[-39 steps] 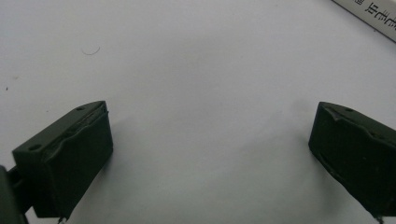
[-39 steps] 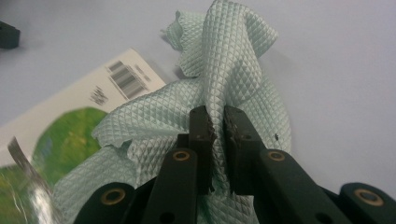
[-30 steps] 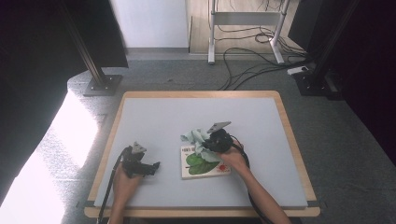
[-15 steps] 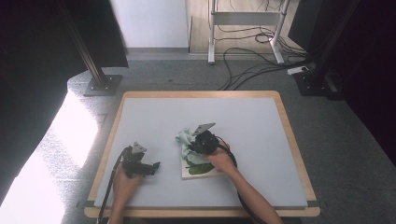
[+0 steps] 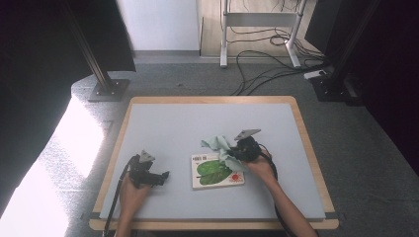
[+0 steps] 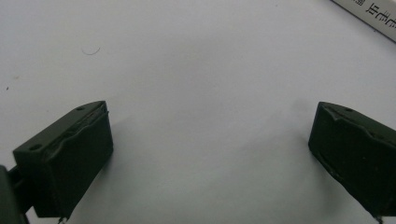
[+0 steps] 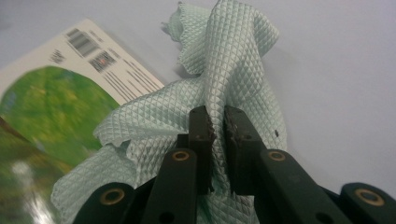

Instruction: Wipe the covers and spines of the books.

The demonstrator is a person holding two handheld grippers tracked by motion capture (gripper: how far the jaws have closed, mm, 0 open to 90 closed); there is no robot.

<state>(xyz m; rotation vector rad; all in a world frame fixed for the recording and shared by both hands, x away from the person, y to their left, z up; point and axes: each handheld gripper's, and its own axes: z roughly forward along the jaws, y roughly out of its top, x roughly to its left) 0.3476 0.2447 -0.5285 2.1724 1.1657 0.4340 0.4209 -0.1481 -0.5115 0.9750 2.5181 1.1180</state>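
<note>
Right gripper view: a pale green waffle cloth (image 7: pixel 219 93) is pinched by the right gripper (image 7: pixel 215 123), draped over a book (image 7: pixel 56 107) (leaf cover); the left gripper (image 6: pixel 210 140) is held wide, clasping nothing

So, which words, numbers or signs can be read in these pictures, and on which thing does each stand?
Book, right gripper view: a barcode and small print lines, too blurred to read.
Book edge, left gripper view: characters cut off, not readable.
Cloth, table: no text.
</note>
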